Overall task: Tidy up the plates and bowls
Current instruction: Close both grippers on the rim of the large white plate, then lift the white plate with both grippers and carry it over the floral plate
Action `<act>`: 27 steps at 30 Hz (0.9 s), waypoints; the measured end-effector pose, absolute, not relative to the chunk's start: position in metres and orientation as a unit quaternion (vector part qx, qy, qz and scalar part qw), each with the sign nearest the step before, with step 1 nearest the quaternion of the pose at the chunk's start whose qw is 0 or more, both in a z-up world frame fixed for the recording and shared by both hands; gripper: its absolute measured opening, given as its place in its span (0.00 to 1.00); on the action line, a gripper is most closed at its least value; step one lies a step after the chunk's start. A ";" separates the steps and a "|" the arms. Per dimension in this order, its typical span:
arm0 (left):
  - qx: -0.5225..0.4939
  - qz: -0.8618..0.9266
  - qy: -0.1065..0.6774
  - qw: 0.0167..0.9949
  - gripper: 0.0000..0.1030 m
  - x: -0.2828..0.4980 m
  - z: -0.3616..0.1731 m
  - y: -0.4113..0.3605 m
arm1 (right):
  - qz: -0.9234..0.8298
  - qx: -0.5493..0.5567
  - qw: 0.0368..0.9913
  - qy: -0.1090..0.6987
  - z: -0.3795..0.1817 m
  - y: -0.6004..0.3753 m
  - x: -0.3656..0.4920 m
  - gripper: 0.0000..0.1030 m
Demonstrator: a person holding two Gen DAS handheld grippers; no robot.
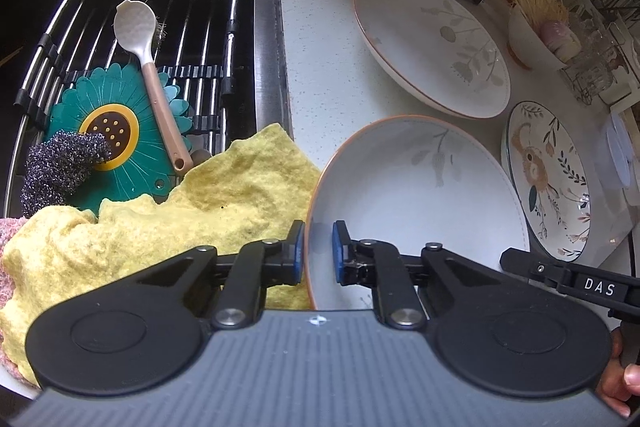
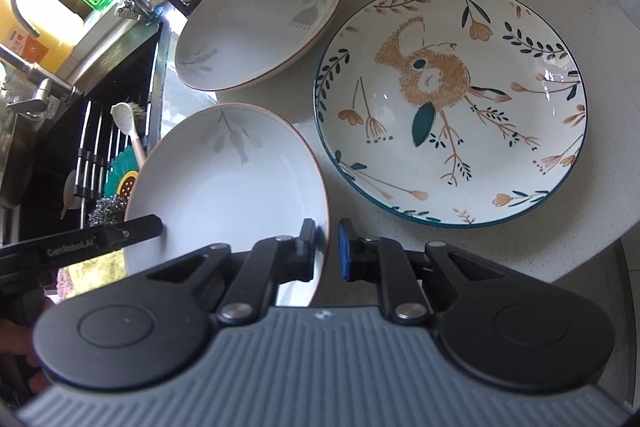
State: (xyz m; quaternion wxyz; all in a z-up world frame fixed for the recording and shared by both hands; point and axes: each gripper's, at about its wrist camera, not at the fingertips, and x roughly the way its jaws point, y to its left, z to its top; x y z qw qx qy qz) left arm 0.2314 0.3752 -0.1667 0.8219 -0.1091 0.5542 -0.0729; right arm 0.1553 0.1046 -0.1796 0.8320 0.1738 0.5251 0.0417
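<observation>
- The left gripper (image 1: 318,253) is clamped on the left rim of the near plate (image 1: 416,203), one pad inside and one outside.
- The right gripper (image 2: 327,251) pinches the right rim of the same plate (image 2: 228,187), which sits at the counter's (image 1: 320,87) front edge, beside the sink (image 1: 120,27).
- The plate's near edge is hidden under both gripper bodies.
- A second pale plate (image 2: 260,23) lies behind it; the bird plate (image 2: 448,107) lies to its right.
- A yellow cloth (image 1: 200,203) covers the sink's corner (its lower part is cut off).
- Readable writing: "DAS" and "GenRobot.AI" on the gripper arms; the bottle labels are too blurred.
</observation>
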 end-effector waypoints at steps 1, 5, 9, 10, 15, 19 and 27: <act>-0.107 -0.073 0.554 0.823 0.16 0.231 -0.166 0.375 | 0.046 0.163 0.837 0.521 -0.179 0.107 0.156 0.14; -0.103 -0.077 0.554 0.822 0.16 0.229 -0.164 0.375 | 0.063 0.154 0.840 0.517 -0.180 0.106 0.158 0.11; -0.094 -0.080 0.550 0.826 0.16 0.226 -0.158 0.376 | 0.074 0.158 0.838 0.518 -0.179 0.103 0.161 0.11; -0.095 -0.080 0.548 0.827 0.16 0.225 -0.156 0.377 | 0.077 0.157 0.837 0.518 -0.179 0.103 0.161 0.11; -0.085 -0.077 0.539 0.834 0.16 0.221 -0.147 0.375 | 0.088 0.155 0.838 0.516 -0.173 0.101 0.158 0.11; -0.087 -0.070 0.531 0.840 0.16 0.215 -0.137 0.373 | 0.104 0.156 0.837 0.514 -0.166 0.097 0.157 0.11; -0.101 -0.054 0.503 0.857 0.16 0.209 -0.110 0.364 | 0.136 0.142 0.839 0.507 -0.144 0.086 0.157 0.11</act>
